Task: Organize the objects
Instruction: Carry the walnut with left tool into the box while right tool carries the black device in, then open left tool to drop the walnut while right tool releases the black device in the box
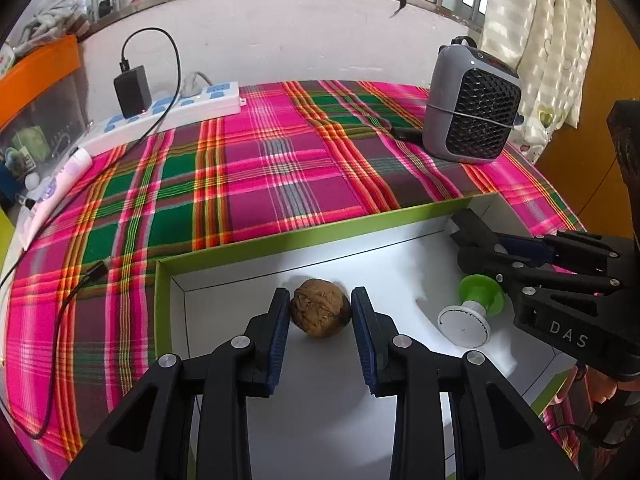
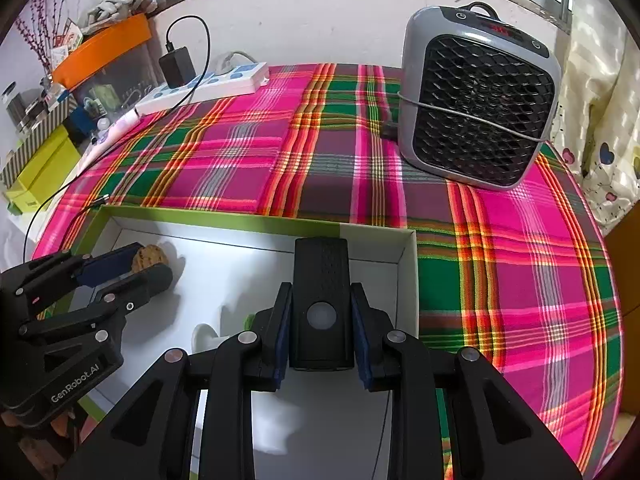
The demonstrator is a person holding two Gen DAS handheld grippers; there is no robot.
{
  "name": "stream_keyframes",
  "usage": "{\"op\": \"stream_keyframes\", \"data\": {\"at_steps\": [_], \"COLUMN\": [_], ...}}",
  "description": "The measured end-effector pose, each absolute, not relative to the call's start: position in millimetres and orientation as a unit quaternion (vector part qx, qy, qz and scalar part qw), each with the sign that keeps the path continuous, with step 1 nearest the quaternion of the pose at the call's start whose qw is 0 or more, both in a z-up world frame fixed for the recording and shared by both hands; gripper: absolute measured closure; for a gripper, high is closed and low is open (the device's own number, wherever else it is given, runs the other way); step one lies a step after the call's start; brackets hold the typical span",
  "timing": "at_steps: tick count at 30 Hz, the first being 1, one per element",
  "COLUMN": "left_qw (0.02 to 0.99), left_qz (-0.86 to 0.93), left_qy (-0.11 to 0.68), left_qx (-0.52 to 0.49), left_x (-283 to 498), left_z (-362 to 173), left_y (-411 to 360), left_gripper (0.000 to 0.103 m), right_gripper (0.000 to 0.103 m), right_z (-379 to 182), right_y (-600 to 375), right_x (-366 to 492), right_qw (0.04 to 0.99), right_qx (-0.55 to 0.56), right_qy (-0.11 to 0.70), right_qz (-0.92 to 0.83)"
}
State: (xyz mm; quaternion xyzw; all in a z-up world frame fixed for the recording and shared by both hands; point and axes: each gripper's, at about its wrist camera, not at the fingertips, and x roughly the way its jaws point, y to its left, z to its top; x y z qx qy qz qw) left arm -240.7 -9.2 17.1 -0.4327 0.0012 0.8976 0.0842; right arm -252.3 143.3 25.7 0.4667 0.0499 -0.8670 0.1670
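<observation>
**Walnut and black device held over a white box**

A walnut point(image 1: 320, 307) is seen between the blue pads of the left gripper point(image 1: 321, 312), inside a white box point(image 1: 240, 248) with a green rim. The pads stand at either side of the shell; whether they press on it or stand slightly apart cannot be told. The walnut appears to rest on the box floor, near the corner to the left of the gripper.

A black device point(image 2: 322, 308) with a round grey button is clamped upright between the pads of the right gripper point(image 2: 322, 320), above the box's far right corner. The jaws are closed against both its sides.

To the right of the left gripper, a green and white knob-shaped object point(image 1: 474, 308) lies on the box floor, just under the right gripper's fingers.

The box is set on a pink and green plaid cloth point(image 1: 260, 168). Beyond the grippers, a grey fan heater point(image 2: 478, 96) stands to the right and a white power strip point(image 1: 168, 114) with a black adapter point(image 1: 132, 90) is placed to the left, against the wall.
</observation>
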Motion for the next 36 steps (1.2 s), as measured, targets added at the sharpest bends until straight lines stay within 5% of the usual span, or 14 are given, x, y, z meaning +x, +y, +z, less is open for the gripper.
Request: {"op": "stream_keyframes", "data": {"at_steps": [24,36], "left_qw": [0.088,0.086], "left_qz": [0.893,0.9], "left_qy": [0.006,0.0], "left_qx": [-0.442,-0.428], "left_x": [-242,-234], "left_z": [15,26], "left_y": [-7,-10], "left_gripper": [0.07,0.066], "right_gripper": [0.075,0.062], "right_z": [24,28], "right_y": [143,144], "right_x": [-255,-250], "right_qw": [0.165,0.165], "right_qx": [0.471,0.463], "right_qy": [0.04,0.03], "right_qz": [-0.866,-0.87]}}
